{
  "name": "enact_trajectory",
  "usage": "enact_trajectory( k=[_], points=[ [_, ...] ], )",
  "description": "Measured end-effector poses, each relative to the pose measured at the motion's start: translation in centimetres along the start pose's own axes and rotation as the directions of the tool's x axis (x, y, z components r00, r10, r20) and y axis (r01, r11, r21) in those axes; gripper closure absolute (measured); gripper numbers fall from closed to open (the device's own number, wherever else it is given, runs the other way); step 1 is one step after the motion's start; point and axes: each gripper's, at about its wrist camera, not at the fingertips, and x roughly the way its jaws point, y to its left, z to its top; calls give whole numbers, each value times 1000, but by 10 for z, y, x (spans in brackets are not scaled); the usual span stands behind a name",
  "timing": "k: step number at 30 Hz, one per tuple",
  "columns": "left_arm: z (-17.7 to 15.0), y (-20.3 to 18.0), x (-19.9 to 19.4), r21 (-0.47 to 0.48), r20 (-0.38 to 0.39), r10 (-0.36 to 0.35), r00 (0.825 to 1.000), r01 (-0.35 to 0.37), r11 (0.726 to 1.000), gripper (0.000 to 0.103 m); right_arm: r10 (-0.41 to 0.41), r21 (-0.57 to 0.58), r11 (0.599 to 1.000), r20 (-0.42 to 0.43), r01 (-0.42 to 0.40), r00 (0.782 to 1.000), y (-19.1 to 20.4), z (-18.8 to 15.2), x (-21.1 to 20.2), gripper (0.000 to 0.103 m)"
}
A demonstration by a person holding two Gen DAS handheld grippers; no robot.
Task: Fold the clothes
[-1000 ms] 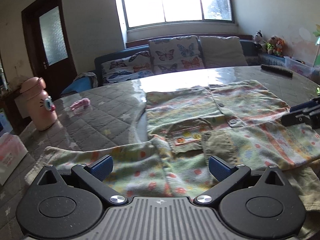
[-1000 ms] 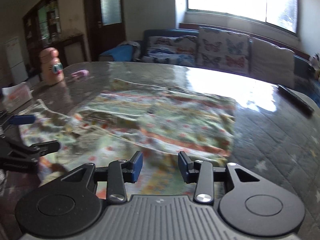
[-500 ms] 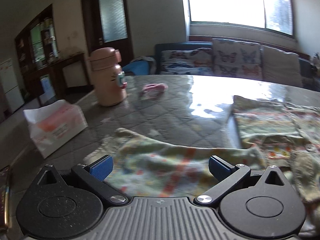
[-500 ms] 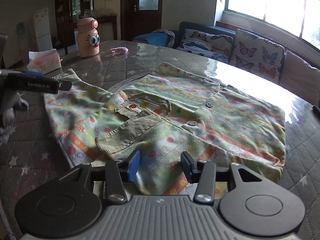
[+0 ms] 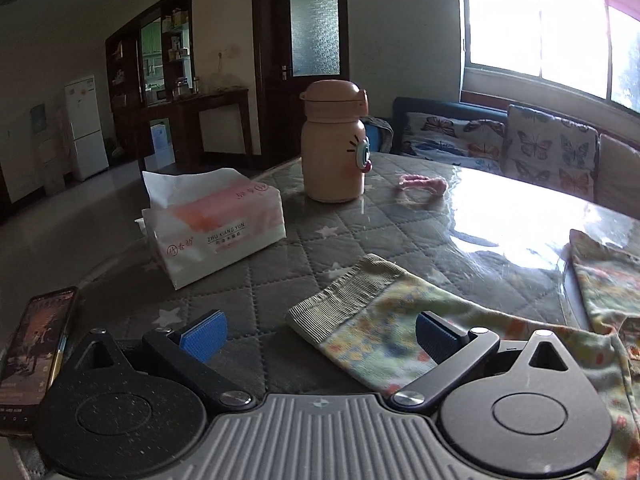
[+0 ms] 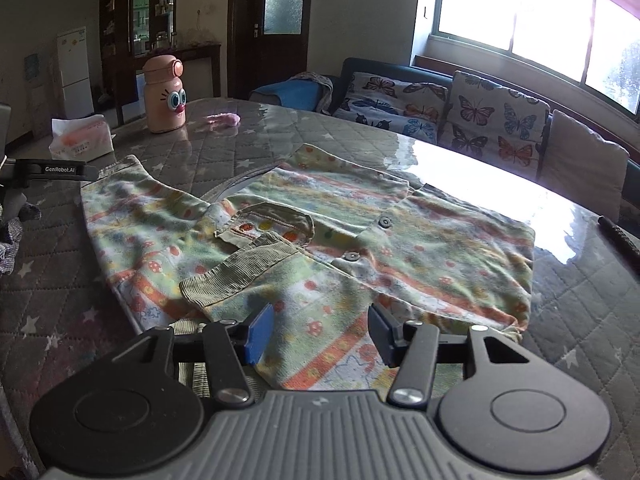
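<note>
A child's green-and-orange patterned top lies flat on the quilted table. One sleeve is folded across the chest, its ribbed cuff lying just ahead of my right gripper, which is open over the hem. The other sleeve stretches out to the left. Its ribbed cuff lies between the fingers of my left gripper, nearer the right pad. That gripper is open and holds nothing. A finger of the left gripper shows at the left edge of the right wrist view.
A tissue pack, a peach cartoon bottle and a pink hair tie sit on the table's far left. A phone lies by the near edge. A dark remote is at the right. A sofa stands behind.
My left gripper has swung left from the shirt's chest out to the spread sleeve's cuff. My right gripper has moved to the near hem, its jaws a little wider apart.
</note>
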Motion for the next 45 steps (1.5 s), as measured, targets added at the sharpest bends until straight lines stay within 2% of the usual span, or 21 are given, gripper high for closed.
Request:
enact_trajectory(
  k=[3, 9, 14, 16, 17, 18, 19, 21, 24, 27, 32, 35, 36, 39, 45],
  points=[
    [1, 7, 4, -34, -14, -19, 1000, 18, 999, 8, -3, 4, 1000, 5, 3, 1000, -1, -1, -4, 50],
    [2, 17, 16, -97, -79, -56, 995, 48, 994, 33, -4, 13, 1000, 6, 4, 1000, -3, -4, -6, 50],
    [0, 17, 21, -105, -94, -34, 995, 24, 994, 48, -6, 28, 1000, 11, 5, 1000, -7, -7, -9, 50],
    [1, 16, 21, -101, -95, -27, 995, 18, 995, 67, -9, 33, 999, 7, 9, 1000, -9, -9, -9, 50],
    [2, 16, 22, -103, -96, -31, 995, 21, 994, 70, -9, 35, 999, 6, 9, 1000, -10, -10, -10, 50],
    [3, 15, 22, -109, -100, -43, 994, 32, 994, 82, -10, 38, 999, 8, 9, 1000, -10, -10, -11, 50],
    [4, 15, 22, -119, -104, -57, 993, 45, 992, 89, -10, 42, 999, 10, 10, 1000, -11, -11, -11, 50],
    [8, 11, 16, -126, -89, -82, 993, 71, 990, 95, -11, 48, 999, 14, 11, 1000, -12, -12, -13, 50],
    [15, -1, -3, -114, -42, -159, 986, 154, 981, 97, -20, 60, 998, 24, 18, 1000, -14, -12, -18, 50],
    [22, -19, -28, -75, 12, -248, 969, 248, 966, 98, -29, 72, 997, 32, 26, 999, -18, -14, -22, 50],
    [30, -61, -67, 31, 74, -409, 910, 408, 913, 99, -42, 101, 994, 44, 37, 998, -26, -17, -28, 50],
    [31, -80, -81, 70, 83, -476, 876, 471, 879, 99, -48, 113, 993, 46, 43, 998, -32, -19, -31, 50],
    [30, -86, -84, 80, 85, -487, 869, 481, 873, 99, -51, 114, 993, 47, 45, 998, -33, -19, -32, 50],
    [27, -92, -88, 95, 88, -487, 869, 480, 872, 99, -57, 116, 992, 52, 51, 997, -35, -20, -34, 50],
    [19, -72, -73, 70, 67, -416, 907, 412, 908, 99, -56, 127, 991, 47, 50, 997, -37, -21, -32, 50]
  ],
)
